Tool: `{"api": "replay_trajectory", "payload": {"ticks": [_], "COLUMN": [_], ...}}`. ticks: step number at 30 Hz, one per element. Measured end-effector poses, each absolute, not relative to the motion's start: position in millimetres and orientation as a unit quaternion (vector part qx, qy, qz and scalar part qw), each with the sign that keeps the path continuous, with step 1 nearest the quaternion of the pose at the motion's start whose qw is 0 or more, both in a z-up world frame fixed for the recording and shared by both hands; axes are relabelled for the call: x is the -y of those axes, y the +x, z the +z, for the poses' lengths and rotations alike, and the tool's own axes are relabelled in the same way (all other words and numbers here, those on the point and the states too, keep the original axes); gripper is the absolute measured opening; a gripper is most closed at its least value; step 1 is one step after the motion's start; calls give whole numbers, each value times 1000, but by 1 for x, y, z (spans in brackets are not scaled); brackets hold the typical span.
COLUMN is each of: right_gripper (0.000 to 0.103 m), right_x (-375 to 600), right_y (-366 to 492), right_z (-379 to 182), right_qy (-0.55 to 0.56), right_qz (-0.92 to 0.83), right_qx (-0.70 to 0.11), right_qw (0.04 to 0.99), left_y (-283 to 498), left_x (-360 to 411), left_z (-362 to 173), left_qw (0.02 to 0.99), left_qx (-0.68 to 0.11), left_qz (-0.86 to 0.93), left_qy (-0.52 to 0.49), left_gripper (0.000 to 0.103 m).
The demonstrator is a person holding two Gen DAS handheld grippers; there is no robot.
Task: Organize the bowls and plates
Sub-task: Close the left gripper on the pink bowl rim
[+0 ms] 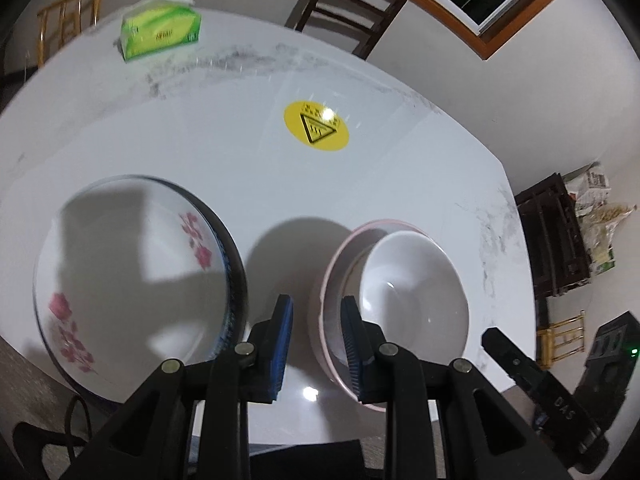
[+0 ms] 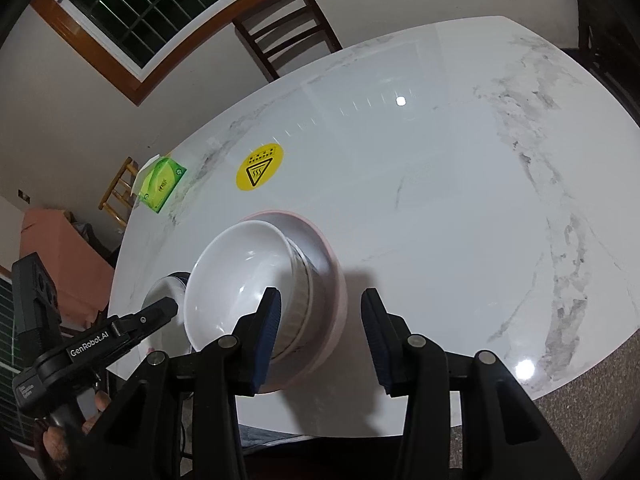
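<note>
Left gripper (image 1: 316,344): fingers parted, holding nothing, over bare bench (image 1: 240,152). Right gripper (image 2: 320,336): fingers released, gripping nothing. White bowl (image 2: 240,276) sits nested in pink bowl (image 2: 320,248); floral bowl (image 1: 132,264) at 9 o'clock.

The marble table (image 2: 460,200) lies bare across its middle and whole right side, so a hand could pass freely there. Only a flat yellow sticker (image 1: 316,126) marks the middle. Near the front edge two things stand in the way: a wide flowered bowl (image 1: 136,268) on the left and, to its right, a white bowl (image 1: 416,284) sitting inside a pink bowl (image 1: 320,296). A narrow strip of bare table separates them. A green tissue pack (image 1: 162,32) sits well apart at the far left edge. A dark chair (image 2: 288,20) stands behind the far rim.
</note>
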State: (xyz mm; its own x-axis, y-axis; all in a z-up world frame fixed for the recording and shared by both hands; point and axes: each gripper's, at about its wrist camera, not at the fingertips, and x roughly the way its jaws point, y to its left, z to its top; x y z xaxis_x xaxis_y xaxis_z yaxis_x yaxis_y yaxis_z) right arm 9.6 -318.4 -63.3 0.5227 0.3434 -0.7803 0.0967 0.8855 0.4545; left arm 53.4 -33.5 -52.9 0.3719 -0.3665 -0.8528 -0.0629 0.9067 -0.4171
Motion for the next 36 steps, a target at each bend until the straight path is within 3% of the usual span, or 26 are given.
{"api": "replay_trajectory", "payload": {"ticks": [19, 36], "right_gripper": [40, 31], "right_x": [319, 317], "right_y": [22, 35], "right_z": [-89, -107], "right_qy": [229, 220], "right_qz": [61, 44], "right_qx": [-518, -538], "right_qw": [822, 813], "left_y": [64, 73], "left_x": [37, 48], "left_z": [-76, -93], "left_qw": [780, 773], "left_qx": [-588, -600], "left_qz": [-74, -69], "left_qy": [-201, -192], "left_gripper": [25, 22]}}
